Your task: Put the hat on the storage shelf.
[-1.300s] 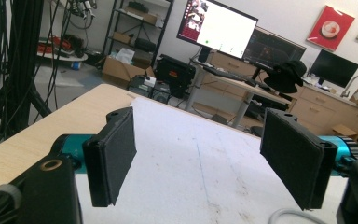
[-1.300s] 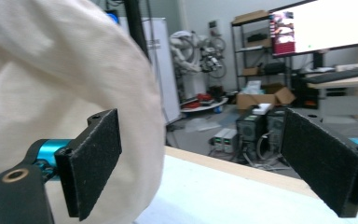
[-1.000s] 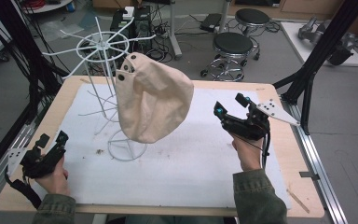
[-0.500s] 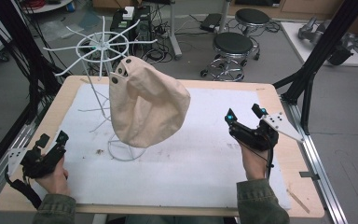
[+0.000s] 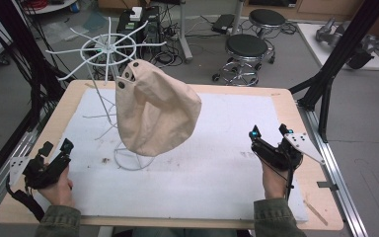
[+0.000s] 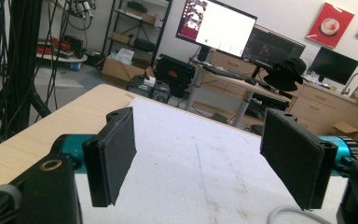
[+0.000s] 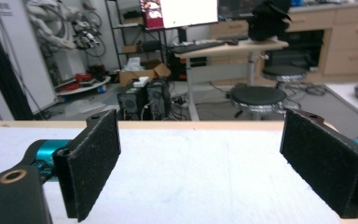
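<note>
a cream cloth bag [image 5: 154,118] hangs from a white wire rack [image 5: 109,49] that stands on the left half of a table [image 5: 281,98] covered with a white mat [image 5: 227,163]. the bag is hooked near its top, where two dark eyelets show, and its rounded body sags down and to the right over the rack's ring base. whether the bag's bottom touches the mat is hard to tell from the high view.

the left gripper [image 5: 55,154] rests at the near left corner of the table, held in a hand [image 5: 59,186], well apart from the bag. in the left gripper view its two black padded jaws are spread wide with nothing between them but the mat.

the right gripper [image 5: 269,136] sits at the near right of the table, held in the other hand [image 5: 274,181], also well apart from the bag. in the right gripper view its jaws are likewise released and wide, grasping nothing, pointing across the mat toward stools on the floor beyond the far edge.
</note>
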A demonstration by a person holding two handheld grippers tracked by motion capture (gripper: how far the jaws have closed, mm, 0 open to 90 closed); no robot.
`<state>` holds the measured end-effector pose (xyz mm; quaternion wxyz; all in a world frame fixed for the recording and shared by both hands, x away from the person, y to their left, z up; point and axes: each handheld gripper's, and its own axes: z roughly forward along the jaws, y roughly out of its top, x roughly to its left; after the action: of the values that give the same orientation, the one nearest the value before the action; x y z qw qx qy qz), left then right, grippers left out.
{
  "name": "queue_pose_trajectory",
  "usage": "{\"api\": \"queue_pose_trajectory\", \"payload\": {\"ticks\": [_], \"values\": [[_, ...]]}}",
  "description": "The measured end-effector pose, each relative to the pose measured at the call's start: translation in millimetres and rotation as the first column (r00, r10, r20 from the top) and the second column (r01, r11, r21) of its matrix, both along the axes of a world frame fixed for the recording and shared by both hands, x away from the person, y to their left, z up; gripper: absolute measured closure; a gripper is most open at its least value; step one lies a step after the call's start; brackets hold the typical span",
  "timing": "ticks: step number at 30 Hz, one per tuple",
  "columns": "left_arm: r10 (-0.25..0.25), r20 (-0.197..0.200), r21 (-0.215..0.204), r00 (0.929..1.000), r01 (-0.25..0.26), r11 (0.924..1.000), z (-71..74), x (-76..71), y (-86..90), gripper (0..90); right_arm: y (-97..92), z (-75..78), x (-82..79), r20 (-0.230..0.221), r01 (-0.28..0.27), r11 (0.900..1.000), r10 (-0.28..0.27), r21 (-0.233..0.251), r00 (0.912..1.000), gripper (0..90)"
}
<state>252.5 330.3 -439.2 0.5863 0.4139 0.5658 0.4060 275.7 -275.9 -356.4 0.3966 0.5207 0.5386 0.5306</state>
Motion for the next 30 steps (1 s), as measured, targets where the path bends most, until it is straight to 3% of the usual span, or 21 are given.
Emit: {"api": "queue_pose_trajectory", "payload": {"ticks": [7,12,26,27,30], "values": [[0.005,0.001,0.005,1.0000,-0.005,1.0000,0.3,0.0,-0.5,26.6,-20.2,-22.1,-8.7,-0.050,0.069,0.9976,-0.069,-0.001,0.9963,11.3],[-0.001,-0.001,0.008,1.0000,0.001,1.0000,0.3,0.1,-2.0,26.6,-22.9,-33.3,-10.6,-0.070,0.075,0.9971,-0.075,-0.010,0.9947,11.3],[-0.005,-0.007,0.013,1.0000,0.005,0.9999,-0.4,0.8,-3.1,26.6,-22.1,-51.7,-15.2,-0.091,0.073,0.9972,-0.075,-0.018,0.9930,11.2],[-0.005,-0.007,0.014,1.0000,0.005,0.9999,-0.5,0.9,-3.3,26.6,-22.2,-52.7,-15.6,-0.087,0.074,0.9972,-0.074,-0.002,0.9935,11.2],[-0.009,-0.008,0.019,0.9999,0.009,0.9998,-0.4,1.1,-4.2,26.6,-21.2,-52.1,-17.0,-0.063,0.083,0.9964,-0.084,-0.014,0.9945,11.3]]}}
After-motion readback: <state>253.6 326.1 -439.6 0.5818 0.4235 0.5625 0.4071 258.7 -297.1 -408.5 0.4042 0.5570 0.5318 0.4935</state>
